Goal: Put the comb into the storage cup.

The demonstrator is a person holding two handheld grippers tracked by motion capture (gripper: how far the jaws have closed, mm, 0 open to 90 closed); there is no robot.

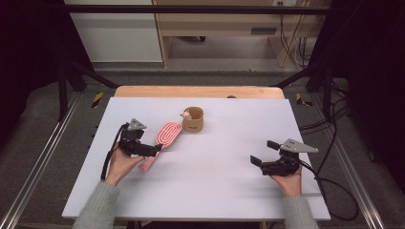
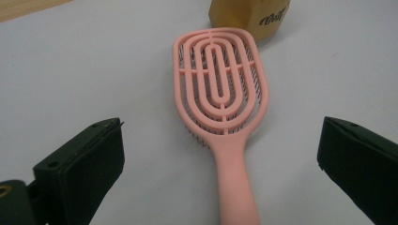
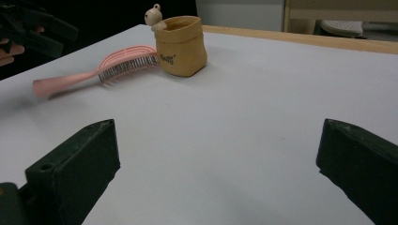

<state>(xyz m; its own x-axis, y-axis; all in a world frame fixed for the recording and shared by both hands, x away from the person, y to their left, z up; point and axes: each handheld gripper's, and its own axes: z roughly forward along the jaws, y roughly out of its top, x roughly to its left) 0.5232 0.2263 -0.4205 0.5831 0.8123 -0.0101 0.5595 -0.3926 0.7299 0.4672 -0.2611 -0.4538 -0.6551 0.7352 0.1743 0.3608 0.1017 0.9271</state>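
Closest in, two grey sleeves come up from the bottom of the high view, each hand wrapped around a black claw. The left claw (image 1: 152, 149) sits low over the handle end of a pink hairbrush (image 1: 164, 139), its jaws spread wide – in the left gripper view they stand on either side of the handle with white table showing between each jaw and the brush, touching nothing. The brush (image 2: 220, 103) lies flat with its looped, open-work back facing up and its bristles down, the handle running back toward the left hand (image 1: 119, 164). The rounded head of the brush ends just beside a small tan pouch-shaped pot (image 1: 193, 119), which stands upright near the far middle of the white table (image 1: 229, 191); a little pale figure (image 3: 153, 16) perches on the pot's rim. Well off to the other side, the right claw (image 1: 266, 152) rests near the table's right edge – jaws also wide apart and empty, pointing across the bare surface toward the brush and the pot (image 3: 180, 44). A black cable (image 1: 334, 191) loops away from it over the table's edge.
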